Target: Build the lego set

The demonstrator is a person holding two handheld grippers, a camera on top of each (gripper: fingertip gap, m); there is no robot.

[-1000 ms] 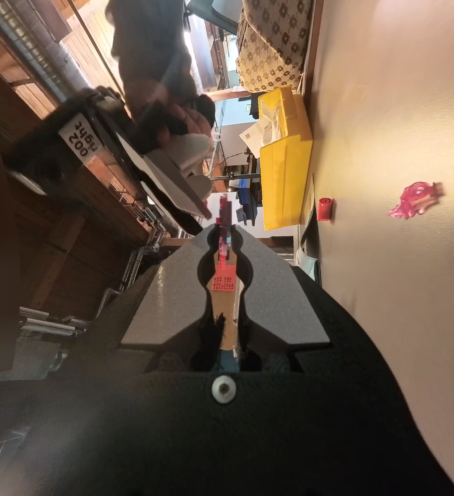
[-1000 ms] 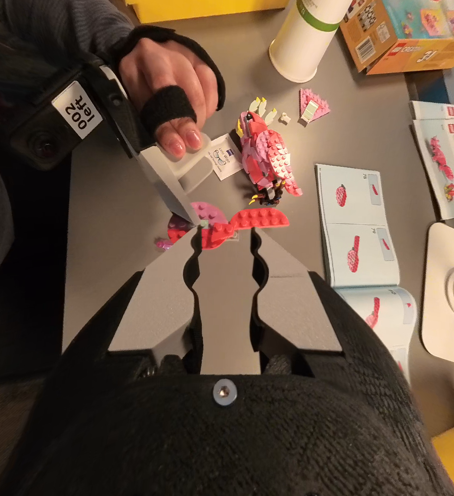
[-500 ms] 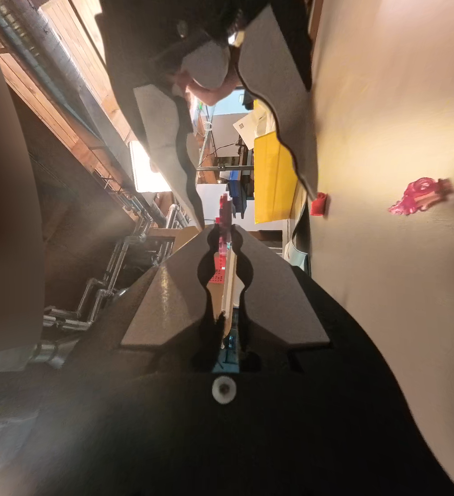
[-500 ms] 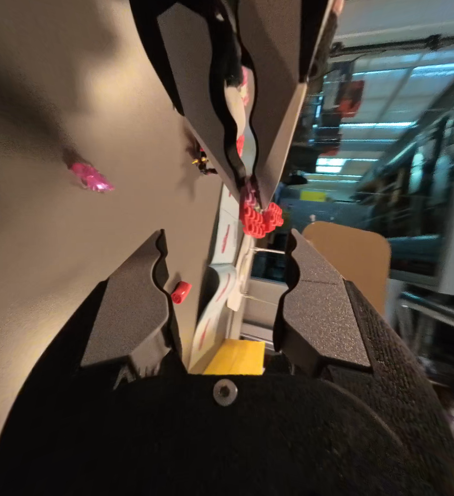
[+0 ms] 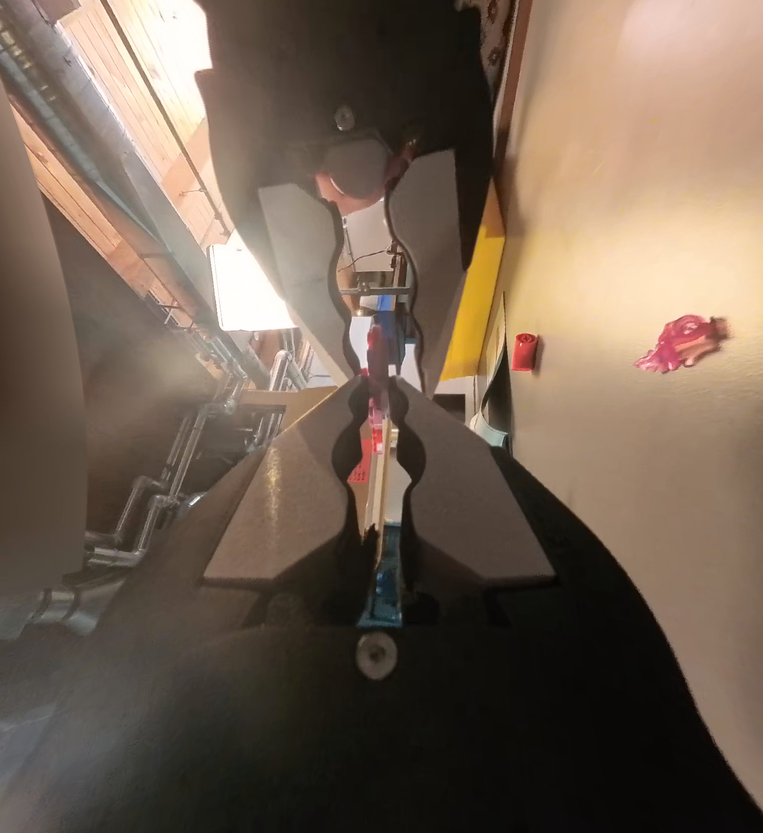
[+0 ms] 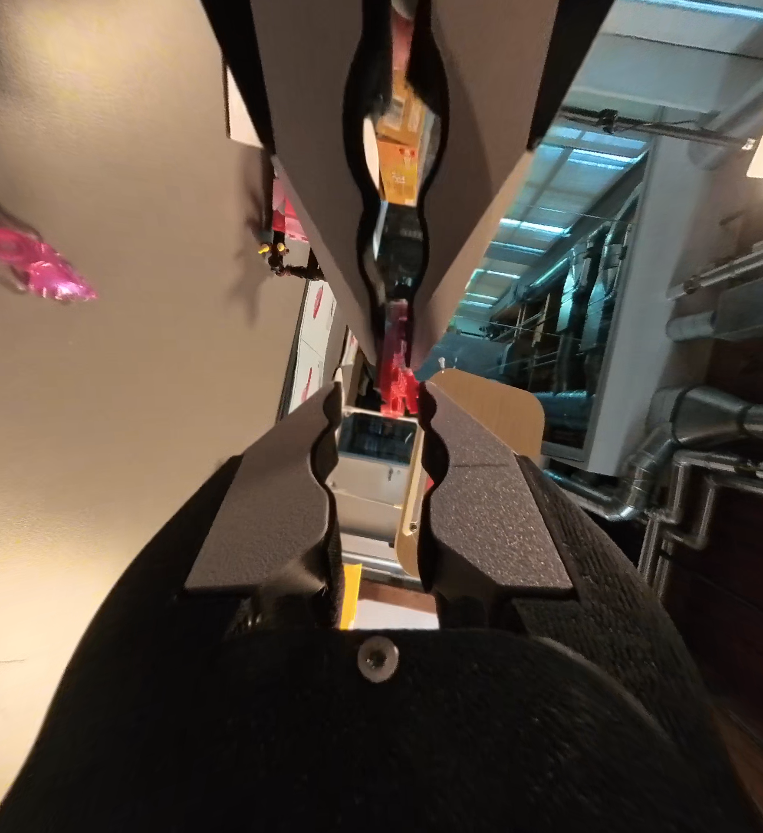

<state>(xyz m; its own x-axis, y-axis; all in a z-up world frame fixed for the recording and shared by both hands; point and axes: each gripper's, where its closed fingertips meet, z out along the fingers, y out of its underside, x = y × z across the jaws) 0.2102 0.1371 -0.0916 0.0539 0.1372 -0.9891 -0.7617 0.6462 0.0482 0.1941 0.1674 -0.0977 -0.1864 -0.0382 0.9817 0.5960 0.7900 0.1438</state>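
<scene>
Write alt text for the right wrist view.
The left claw, reaching in from the top, pinches a red-and-pink brick plate edge-on, and its free end sits between the right claw's parted fingers, nearer the right-hand one. A pink translucent piece lies on the grey table behind.

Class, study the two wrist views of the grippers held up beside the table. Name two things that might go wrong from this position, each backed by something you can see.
1. The left gripper pinches the red and pink brick piece only at its fingertips, edge-on; a sideways knock might twist it loose.
2. The right gripper has a gap beside the piece on at least one side, so closing off-centre may push rather than grip it.
3. If it drops, it could land near the small red part on the table and scatter it.
</scene>
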